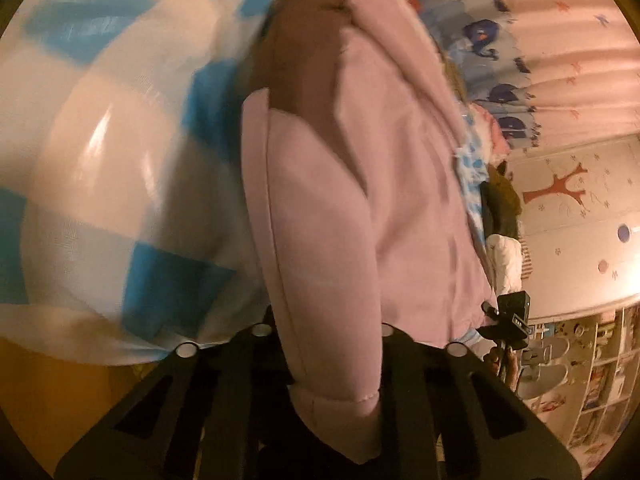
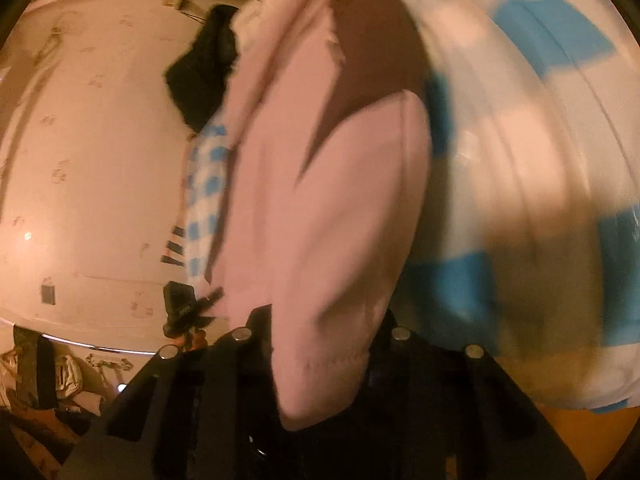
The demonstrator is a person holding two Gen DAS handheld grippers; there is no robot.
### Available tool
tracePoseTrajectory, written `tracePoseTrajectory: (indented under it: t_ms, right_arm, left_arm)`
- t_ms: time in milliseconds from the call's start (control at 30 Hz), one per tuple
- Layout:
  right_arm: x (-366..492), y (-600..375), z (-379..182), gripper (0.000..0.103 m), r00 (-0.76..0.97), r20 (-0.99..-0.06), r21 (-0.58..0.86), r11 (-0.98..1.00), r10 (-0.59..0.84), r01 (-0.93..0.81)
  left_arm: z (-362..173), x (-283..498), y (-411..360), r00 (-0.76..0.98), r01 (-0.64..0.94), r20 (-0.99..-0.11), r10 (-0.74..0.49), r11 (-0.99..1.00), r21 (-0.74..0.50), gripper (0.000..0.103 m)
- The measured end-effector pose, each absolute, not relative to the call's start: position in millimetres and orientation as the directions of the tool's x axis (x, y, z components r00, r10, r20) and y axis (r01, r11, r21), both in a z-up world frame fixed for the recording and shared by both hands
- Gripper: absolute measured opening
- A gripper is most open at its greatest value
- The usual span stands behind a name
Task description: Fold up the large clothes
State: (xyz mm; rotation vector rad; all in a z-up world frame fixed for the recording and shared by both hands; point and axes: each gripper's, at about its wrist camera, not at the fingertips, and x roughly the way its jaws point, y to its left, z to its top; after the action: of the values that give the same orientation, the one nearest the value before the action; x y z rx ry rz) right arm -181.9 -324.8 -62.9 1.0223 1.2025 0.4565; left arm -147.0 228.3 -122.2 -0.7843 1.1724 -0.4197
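Both grippers' fingers (image 1: 384, 364) (image 2: 256, 360) on pink garment (image 1: 340, 208) edges

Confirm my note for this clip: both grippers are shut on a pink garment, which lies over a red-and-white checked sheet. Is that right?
Not quite. The sheet is blue-and-white checked, not red-and-white; the left wrist view shows the blue squares plainly, and the right wrist view agrees. The rest holds: the left gripper and the right gripper are each shut on the pink garment.
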Motion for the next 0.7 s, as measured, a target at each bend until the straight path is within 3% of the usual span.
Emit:
tracePoseTrajectory:
  t_ms: [267, 400, 433, 533, 600, 700]
  right_arm:
    - [-196.9, -312.5, 19.8, 0.026, 0.414, -0.455, 0.874, 0.485, 0.788, 0.038]
    - [-232.7, -311.2, 27.9, 0.029, 0.348, -0.463, 0.872, 0.489, 0.815, 0.016]
    - [-244.1, -312.5, 17.4, 0.032, 0.307, -0.479, 0.869, 0.493, 0.823, 0.036]
    - [-268.5, -321.6, -30.4, 0.065, 0.222, -0.496, 0.868, 0.481, 0.839, 0.123]
    - [-280.2, -333.2, -55.3, 0.070, 0.207, -0.498, 0.866, 0.469, 0.842, 0.175]
    - [-288.2, -353.7, -80.2, 0.077, 0.247, -0.432, 0.897, 0.385, 0.867, 0.219]
  left_arm:
    - [-1.7, -178.0, 234.6, 0.455, 0.092, -0.531, -0.715, 0.631, -0.771, 0.010]
    - [10.5, -215.5, 236.2, 0.407, 0.174, -0.528, -0.745, 0.631, -0.756, 0.012]
    - [-1.2, -225.2, 237.9, 0.373, 0.180, -0.549, -0.748, 0.639, -0.748, 0.016]
    - [-62.6, -241.7, 241.1, 0.252, 0.114, -0.625, -0.739, 0.664, -0.739, 0.052]
    - [-105.8, -247.0, 253.6, 0.216, 0.029, -0.646, -0.732, 0.666, -0.745, 0.053]
    - [-137.5, -252.7, 279.2, 0.261, -0.045, -0.572, -0.778, 0.582, -0.812, 0.062]
